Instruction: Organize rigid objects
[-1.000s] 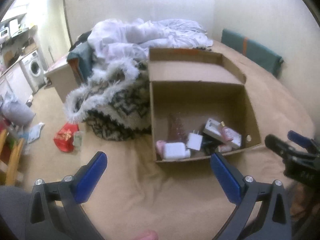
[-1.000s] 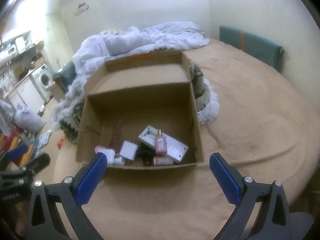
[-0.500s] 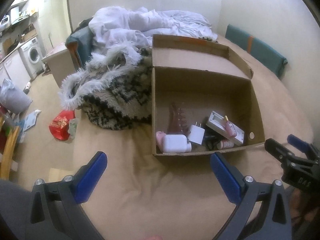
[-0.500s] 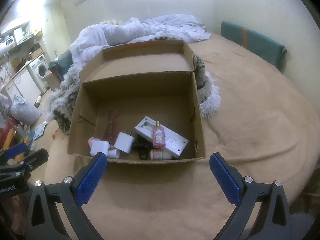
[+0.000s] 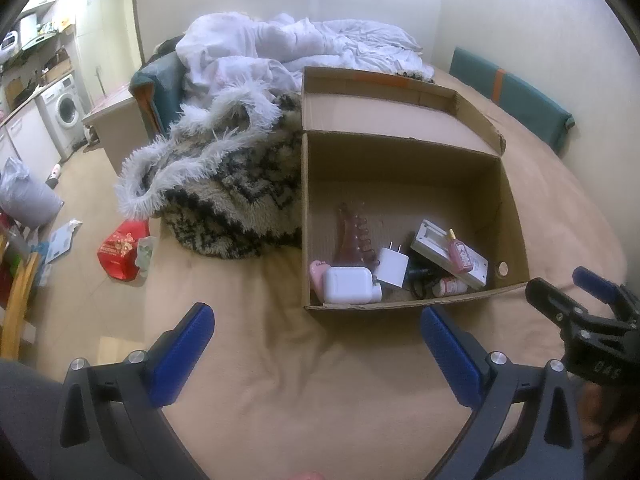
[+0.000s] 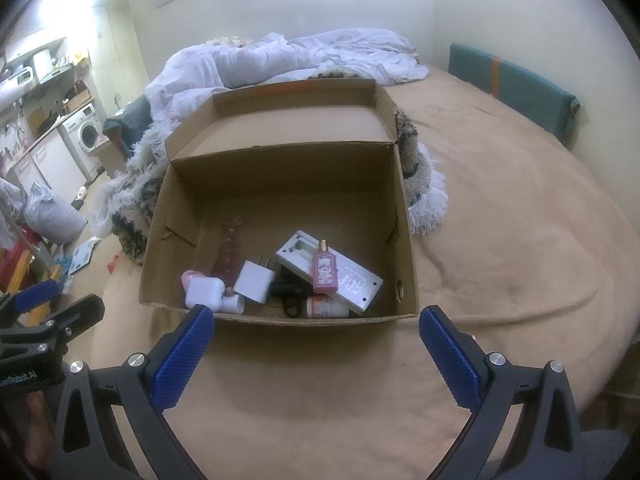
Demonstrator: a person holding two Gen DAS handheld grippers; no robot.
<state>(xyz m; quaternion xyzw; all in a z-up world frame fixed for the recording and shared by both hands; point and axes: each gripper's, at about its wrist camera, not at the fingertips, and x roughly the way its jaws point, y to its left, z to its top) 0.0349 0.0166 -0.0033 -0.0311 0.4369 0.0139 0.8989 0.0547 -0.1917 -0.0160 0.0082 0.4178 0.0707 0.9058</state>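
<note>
An open cardboard box (image 5: pixel 516 216) (image 6: pixel 404 240) sits on the tan bed cover. Inside lie a white charger case (image 5: pixel 347 285) (image 6: pixel 204 293), a white plug adapter (image 5: pixel 392 268) (image 6: pixel 255 282), a dark red hair claw (image 5: pixel 350 232) (image 6: pixel 228 248), a white flat box (image 5: pixel 436 246) (image 6: pixel 360 280) with a pink bottle (image 5: pixel 460 251) (image 6: pixel 325 270) on it, and a small pink-white tube (image 6: pixel 326 307). My left gripper (image 5: pixel 316 344) is open and empty, in front of the box's near left corner. My right gripper (image 6: pixel 316 344) is open and empty, in front of the box's near wall.
A shaggy black-and-white throw (image 5: pixel 224 176) lies against the box's left side, with white bedding (image 5: pixel 288 48) behind. A teal cushion (image 6: pixel 516 80) stands by the wall. The floor to the left holds a red bag (image 5: pixel 120 252) and clutter.
Both grippers have risen and tilted down, so the box's inside shows more fully. Both stay open and empty. The things in the box have not moved.
</note>
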